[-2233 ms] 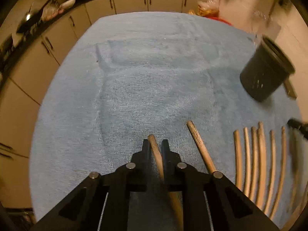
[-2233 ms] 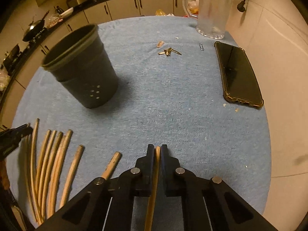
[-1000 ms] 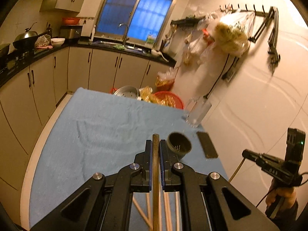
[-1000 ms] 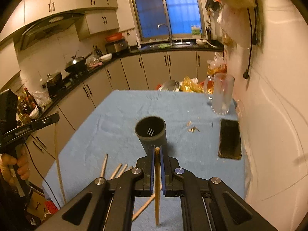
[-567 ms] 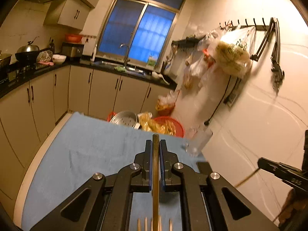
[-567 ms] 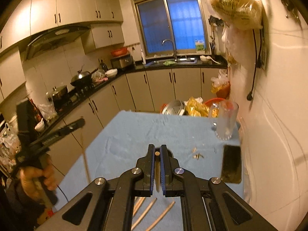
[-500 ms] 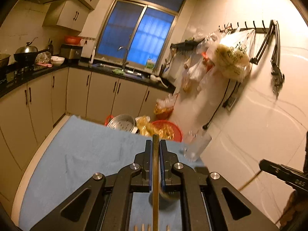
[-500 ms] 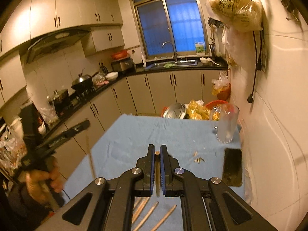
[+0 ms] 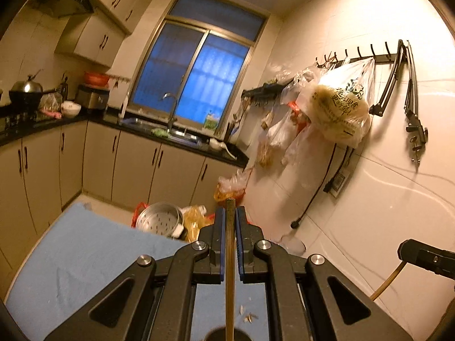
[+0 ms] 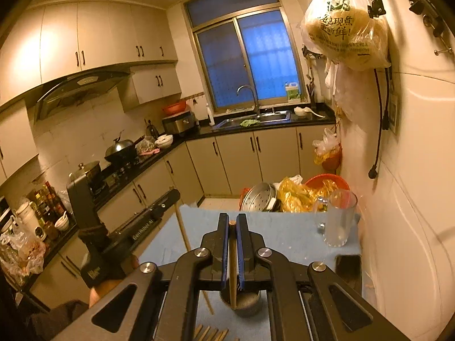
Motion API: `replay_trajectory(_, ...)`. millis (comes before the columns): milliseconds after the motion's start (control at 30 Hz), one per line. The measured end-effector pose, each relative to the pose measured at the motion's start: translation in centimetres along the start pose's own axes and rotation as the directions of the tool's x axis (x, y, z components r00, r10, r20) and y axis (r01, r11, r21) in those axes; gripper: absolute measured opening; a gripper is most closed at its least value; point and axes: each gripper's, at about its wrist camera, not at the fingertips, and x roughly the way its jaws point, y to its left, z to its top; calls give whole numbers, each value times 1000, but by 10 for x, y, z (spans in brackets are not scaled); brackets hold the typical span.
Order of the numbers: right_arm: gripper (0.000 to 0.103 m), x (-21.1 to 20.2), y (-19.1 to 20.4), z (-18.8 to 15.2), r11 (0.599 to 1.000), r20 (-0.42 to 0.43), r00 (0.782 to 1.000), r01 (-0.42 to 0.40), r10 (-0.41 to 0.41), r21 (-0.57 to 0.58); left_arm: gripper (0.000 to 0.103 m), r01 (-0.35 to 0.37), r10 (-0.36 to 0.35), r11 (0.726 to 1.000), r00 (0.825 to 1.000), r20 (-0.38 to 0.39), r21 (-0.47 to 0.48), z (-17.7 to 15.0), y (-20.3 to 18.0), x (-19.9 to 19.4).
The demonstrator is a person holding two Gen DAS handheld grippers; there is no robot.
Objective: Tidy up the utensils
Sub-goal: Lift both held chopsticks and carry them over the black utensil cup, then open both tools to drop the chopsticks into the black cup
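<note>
Left wrist view: left gripper [image 9: 229,221] clamped on one chopstick [image 9: 229,270]; since the earlier frames it has lifted off the blue cloth [image 9: 85,255], and the dark cup [image 9: 224,335] now sits directly beneath the stick. Right wrist view: right gripper [image 10: 232,227] likewise closed on a chopstick [image 10: 233,278], raised, tip hanging over the cup [image 10: 244,304]; spare sticks [image 10: 210,334] remain on the cloth; both appear ready for dropping in.

Plastic bag [image 10: 345,25] reads "现鱼 更新鲜!"
</note>
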Motion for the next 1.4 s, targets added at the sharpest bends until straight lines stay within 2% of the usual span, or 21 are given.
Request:
replay_trajectory(200, 6, 26, -10, -6, 1000, -13, 1000, 1, 0, 13, 7, -12, 11, 998, 1000, 24, 69, -14, -11, 28)
replay_trajectory(400, 6, 48, -25, -25, 999, -59, 998, -5, 7, 35, 7, -23, 25, 994, 999, -26, 104, -38, -6, 43)
replay_trajectory(667, 6, 57, -41, -51, 997, -83, 997, 2, 5, 80, 7, -33, 36, 999, 996, -86, 42, -52, 19, 33)
replay_trajectory(867, 6, 64, -42, -71, 997, -85, 996, 25, -18, 79, 7, -22, 27, 999, 993, -111, 41, -60, 23, 16)
replay_trajectory(1133, 10, 71, -45, -80, 994, -88, 994, 72, -64, 88, 8, -20, 31, 997, 987, -158, 71, -65, 23, 3)
replay_trajectory(1167, 10, 71, -45, -79, 992, -91, 993, 86, -77, 89, 12, -18, 30, 997, 986, -165, 76, -65, 23, 2)
replay_trajectory(1200, 16, 71, -45, -79, 991, -93, 992, 95, -87, 90, 16, -15, 28, 997, 985, -171, 77, -65, 23, 1)
replay_trajectory(1233, 23, 68, -45, -79, 990, -92, 991, 106, -98, 89, 34, -16, 28, 997, 984, -174, 73, -65, 23, -1)
replay_trajectory(1267, 27, 67, -44, -78, 989, -90, 990, 115, -107, 89, 59, -18, 30, 998, 985, -173, 67, -64, 24, -4)
replay_trajectory(1300, 37, 64, -43, -78, 988, -87, 989, 125, -118, 88, 68, -26, 35, 998, 986, -163, 58, -63, 25, -8)
replay_trajectory(1333, 55, 60, -42, -79, 987, -83, 989, 133, -126, 86, 74, -35, 41, 998, 989, -141, 49, -62, 26, -14)
replay_trajectory(1400, 69, 51, -40, -81, 987, -68, 989, 137, -132, 83, 74, -39, 45, 998, 990, -132, 47, -59, 28, -23)
